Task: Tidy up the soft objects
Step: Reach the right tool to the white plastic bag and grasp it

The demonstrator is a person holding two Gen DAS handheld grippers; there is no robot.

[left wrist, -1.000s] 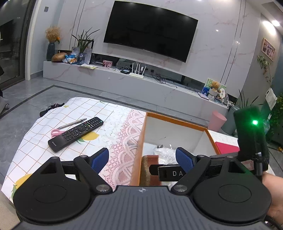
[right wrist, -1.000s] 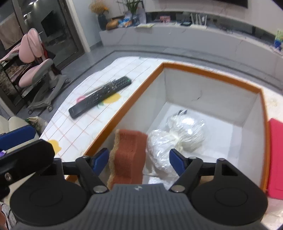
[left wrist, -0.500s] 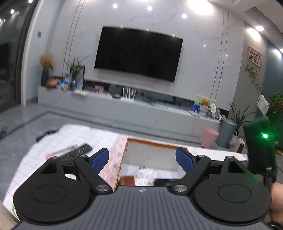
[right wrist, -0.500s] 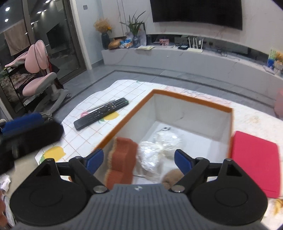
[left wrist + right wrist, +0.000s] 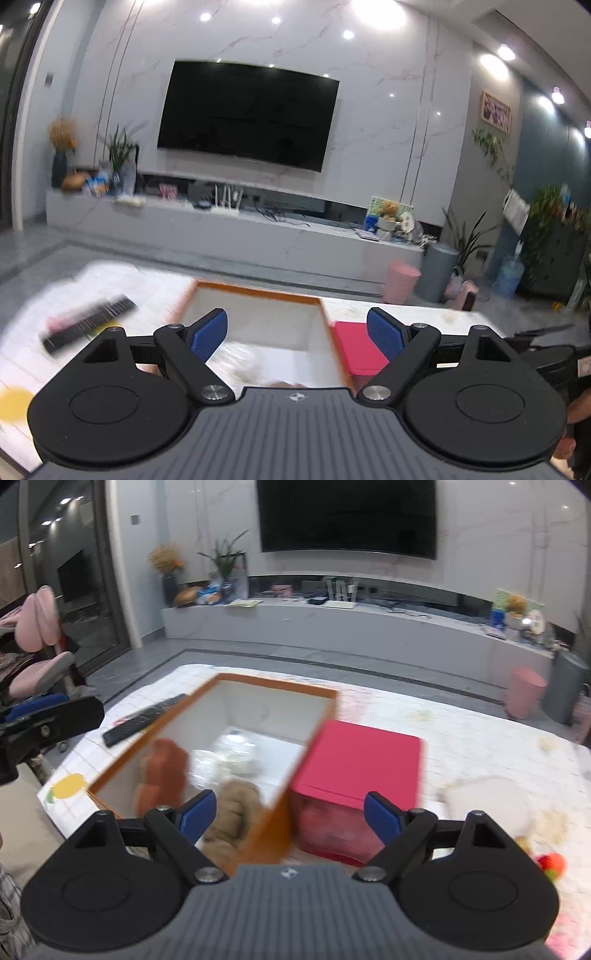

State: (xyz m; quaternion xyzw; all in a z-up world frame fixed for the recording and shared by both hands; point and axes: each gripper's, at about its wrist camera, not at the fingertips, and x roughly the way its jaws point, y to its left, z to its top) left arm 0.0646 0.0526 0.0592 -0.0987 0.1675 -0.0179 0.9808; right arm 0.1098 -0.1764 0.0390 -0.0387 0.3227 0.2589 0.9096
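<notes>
Sitting on the tabletop (image 5: 461,734), the orange-rimmed box (image 5: 258,681) with white inner walls holds the soft things – a rust-orange sponge (image 5: 162,771) standing on edge against its left wall, a crinkly clear plastic bag (image 5: 229,753) of something pale in the middle, and a tan fuzzy plush (image 5: 236,808) at the near end, all blurred. A pink box (image 5: 364,757) stands just beside its right wall, and a black remote (image 5: 144,720) lies to its left on the checked cloth. The right tool (image 5: 290,818) hangs above the box's near corner, jaws spread wide and empty, having just been opening. The left tool (image 5: 297,334) also gapes – nothing between its blue pads (image 5: 208,332)
</notes>
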